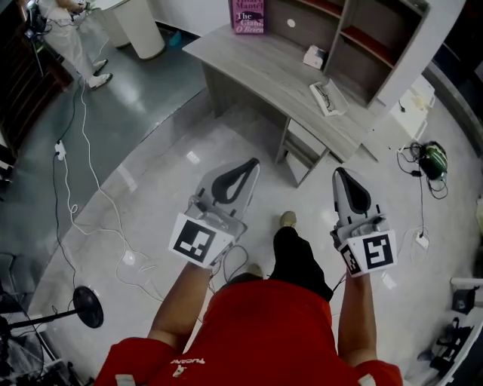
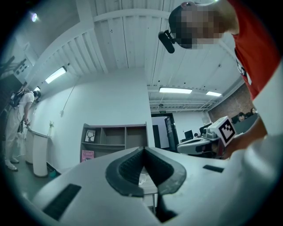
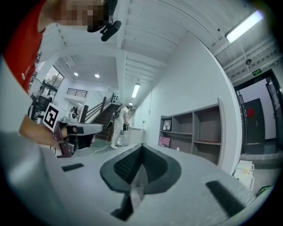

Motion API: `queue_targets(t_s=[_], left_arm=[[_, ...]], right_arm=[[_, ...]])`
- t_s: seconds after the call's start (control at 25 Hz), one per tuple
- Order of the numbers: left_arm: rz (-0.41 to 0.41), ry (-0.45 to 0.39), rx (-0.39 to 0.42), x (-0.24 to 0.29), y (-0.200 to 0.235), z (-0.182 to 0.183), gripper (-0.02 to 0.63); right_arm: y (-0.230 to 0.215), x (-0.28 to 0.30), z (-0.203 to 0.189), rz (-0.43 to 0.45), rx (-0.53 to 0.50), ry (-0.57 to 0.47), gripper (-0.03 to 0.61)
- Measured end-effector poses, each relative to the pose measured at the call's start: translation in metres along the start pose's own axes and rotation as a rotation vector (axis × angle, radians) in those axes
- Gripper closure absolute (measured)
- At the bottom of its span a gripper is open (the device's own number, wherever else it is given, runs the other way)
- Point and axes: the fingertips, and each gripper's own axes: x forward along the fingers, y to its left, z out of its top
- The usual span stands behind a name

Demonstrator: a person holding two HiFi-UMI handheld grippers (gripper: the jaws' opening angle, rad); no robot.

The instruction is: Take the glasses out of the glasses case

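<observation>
The white glasses case (image 1: pixel 328 98) lies open on the grey desk (image 1: pixel 264 68) far ahead, with dark-framed glasses (image 1: pixel 324 92) inside it. Both grippers are held at waist height, well short of the desk. My left gripper (image 1: pixel 253 162) points toward the desk; its jaws meet at the tips with nothing between them (image 2: pixel 143 149). My right gripper (image 1: pixel 338 172) is shut in the same way and holds nothing (image 3: pixel 141 145). Each gripper view shows the other gripper off to the side.
A shelf unit (image 1: pixel 377 38) stands on the desk's right end, with a small white box (image 1: pixel 314 56) and a pink book (image 1: pixel 247 16) nearby. Cables (image 1: pixel 83 188) trail over the floor. Green headphones (image 1: pixel 432 160) lie at right. A person in white (image 1: pixel 72 38) stands far left.
</observation>
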Motion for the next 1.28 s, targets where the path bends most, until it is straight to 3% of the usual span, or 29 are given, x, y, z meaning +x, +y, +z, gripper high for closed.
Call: queue_targets(t_s=[0.24, 0.44, 0.52, 0.88, 1.2, 1.28], left_arm=[[-0.027, 0.049, -0.002, 0.040, 0.024, -0.027, 0.604], [-0.032, 0.011, 0.018, 0.104, 0.061, -0.034, 0.604], [-0.035, 0.032, 0.016, 0.131, 0.076, -0.045, 0.604], [-0.015, 0.035, 0.023, 0.259, 0.139, -0.078, 0.604], [-0.034, 0.102, 0.008, 0.336, 0.164, -0.111, 0.604], [-0.037, 0.086, 0.013, 0.351, 0.169, -0.111, 0.604]], right_arm=[[-0.043, 0.043, -0.023, -0.034, 0.007, 0.012, 0.574], [-0.098, 0.094, -0.044, -0.064, -0.004, 0.042, 0.574], [-0.121, 0.114, -0.052, -0.072, 0.003, 0.055, 0.574], [-0.214, 0.205, -0.098, -0.057, 0.011, 0.161, 0.574], [-0.272, 0.258, -0.144, -0.082, 0.053, 0.248, 0.574], [-0.279, 0.265, -0.158, -0.092, 0.068, 0.277, 0.574]])
